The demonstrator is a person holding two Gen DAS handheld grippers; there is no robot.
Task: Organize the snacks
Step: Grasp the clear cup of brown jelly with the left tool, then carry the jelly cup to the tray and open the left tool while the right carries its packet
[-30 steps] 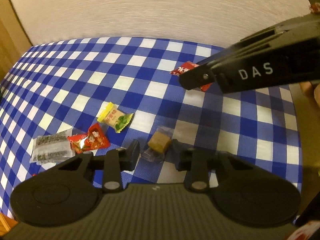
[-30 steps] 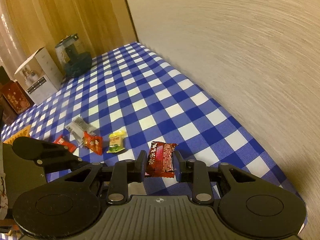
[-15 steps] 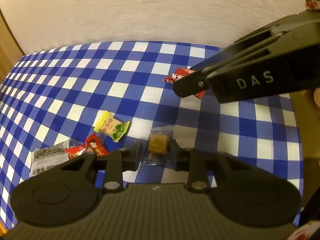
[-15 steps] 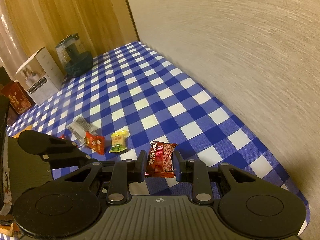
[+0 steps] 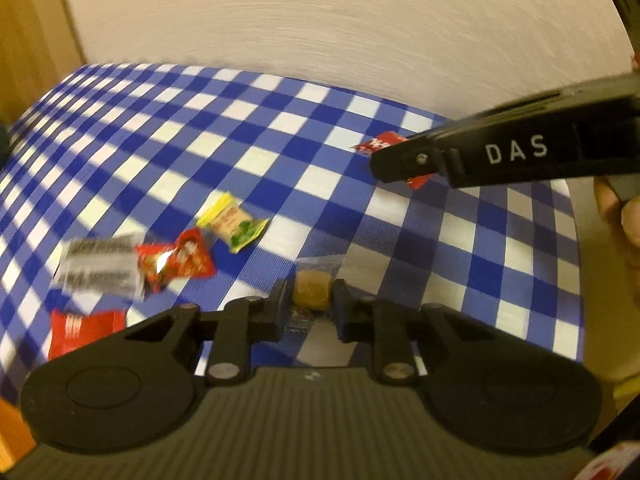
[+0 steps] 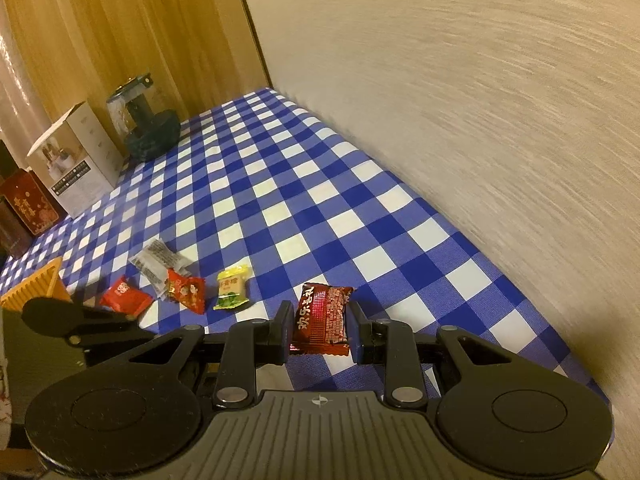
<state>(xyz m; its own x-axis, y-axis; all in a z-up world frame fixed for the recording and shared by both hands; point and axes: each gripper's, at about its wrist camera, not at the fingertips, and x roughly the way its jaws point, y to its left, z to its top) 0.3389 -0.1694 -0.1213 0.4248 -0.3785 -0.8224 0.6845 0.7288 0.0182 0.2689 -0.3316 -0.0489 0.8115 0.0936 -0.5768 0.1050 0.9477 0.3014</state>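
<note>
On the blue-and-white checked cloth [image 5: 256, 160], a brown candy [image 5: 313, 289] in a clear wrapper sits between the jaws of my left gripper [image 5: 311, 300]. Those jaws are closing, and the pads meet its sides. My right gripper [image 6: 319, 320] is shut on a dark red snack packet [image 6: 322, 316] and holds it just above the cloth. From the left wrist view the right gripper's side [image 5: 404, 160] hides most of that packet [image 5: 378, 145]. A yellow-green candy [image 5: 232, 228], a red candy [image 5: 176, 264], a clear printed packet [image 5: 100, 268] and a red packet [image 5: 84, 326] lie to the left.
An orange basket corner [image 6: 34, 284] shows at the left edge, by the left gripper's side [image 6: 60, 316]. A white box [image 6: 76, 160], a red tin [image 6: 28, 200], a glass jar [image 6: 128, 108] and a dark bowl [image 6: 152, 136] stand at the far end. A wall runs along the table's right side.
My left gripper's jaws have narrowed around the brown candy, and its view has rolled and shifted slightly. The right gripper and its red packet have stayed put.
</note>
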